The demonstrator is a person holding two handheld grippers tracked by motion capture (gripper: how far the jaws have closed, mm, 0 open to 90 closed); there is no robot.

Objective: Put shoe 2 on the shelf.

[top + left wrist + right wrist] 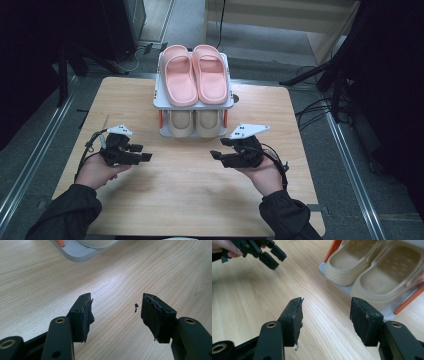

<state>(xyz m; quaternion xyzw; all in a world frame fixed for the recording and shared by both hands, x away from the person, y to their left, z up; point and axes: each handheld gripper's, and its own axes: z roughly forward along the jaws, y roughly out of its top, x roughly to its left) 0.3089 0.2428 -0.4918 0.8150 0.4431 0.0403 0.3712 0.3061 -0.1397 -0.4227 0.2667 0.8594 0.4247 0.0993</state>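
A small two-level shoe rack (160, 102) stands at the far middle of the wooden table. A pair of pink slippers (194, 75) lies on its top shelf, and a pair of beige slippers (195, 122) (372, 277) sits on the lower shelf. My left gripper (146, 152) (116, 308) hovers left of the rack, open, with bare wood between its jaws. My right gripper (216, 149) (325, 312) is right of centre, open and empty, its jaws pointing left past the rack's front. In the right gripper view the left gripper (273, 257) shows farther off in a hand.
The table (190, 195) has open wood in front of the rack between both hands. A grey corner of the rack base (77, 252) lies just ahead of the left gripper. Dark stands and cables surround the table on the floor.
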